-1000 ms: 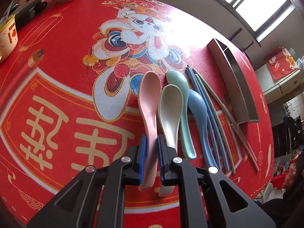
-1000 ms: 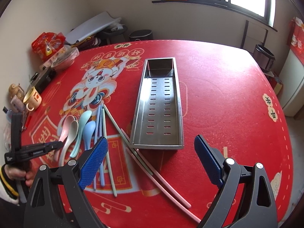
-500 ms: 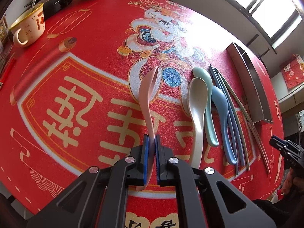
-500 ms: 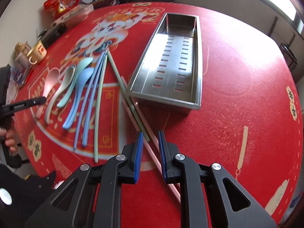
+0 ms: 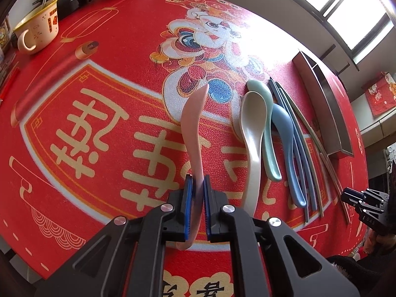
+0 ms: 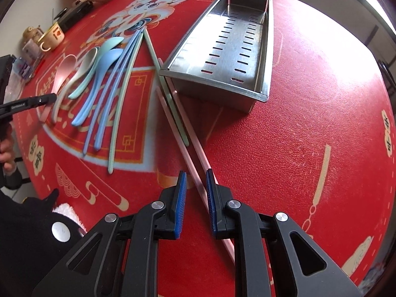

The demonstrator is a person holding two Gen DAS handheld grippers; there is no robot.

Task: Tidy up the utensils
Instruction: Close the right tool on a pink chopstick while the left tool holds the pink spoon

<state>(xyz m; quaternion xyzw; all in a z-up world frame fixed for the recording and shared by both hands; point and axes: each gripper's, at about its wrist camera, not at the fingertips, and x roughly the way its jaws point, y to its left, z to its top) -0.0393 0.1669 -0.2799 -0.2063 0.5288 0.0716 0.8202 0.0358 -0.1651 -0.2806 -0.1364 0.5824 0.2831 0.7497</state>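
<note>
1. Left gripper [image 5: 197, 193]: my blue pads are clamped on the handle of the pink spoon [image 5: 193, 133], which is off the red tablecloth [image 5: 99, 79], bowl pointing away from me and turned on edge.

2. Right gripper [image 6: 194, 193]: my jaws are narrowed to a small gap astride a pink chopstick [image 6: 198, 158] that lies on the cloth. The stick runs between the pads, but I cannot tell that either pad presses it, so I count it as not yet gripped.

3. Destination: the slotted steel tray [image 6: 262, 57] sits far right of the chopstick and holds nothing I can see. One end of the pink pair lies near its closest corner.

4. Remaining utensils: a beige spoon [image 5: 252, 133], a mint spoon [image 5: 268, 148] and a blue spoon [image 5: 287, 143] lie side by side, with blue chopsticks [image 5: 300, 153] and a green one just right of them.

5. Doing it well, right side: I judge I should finish closing squarely on one stick, or both, near mid-length so it does not pivot, and lift before sliding, since the neighbouring green chopstick [image 6: 173, 106] lies against it.

6. Left side: I should keep the spoon level and carry it clear of the right tool when crossing to the tray.
</note>
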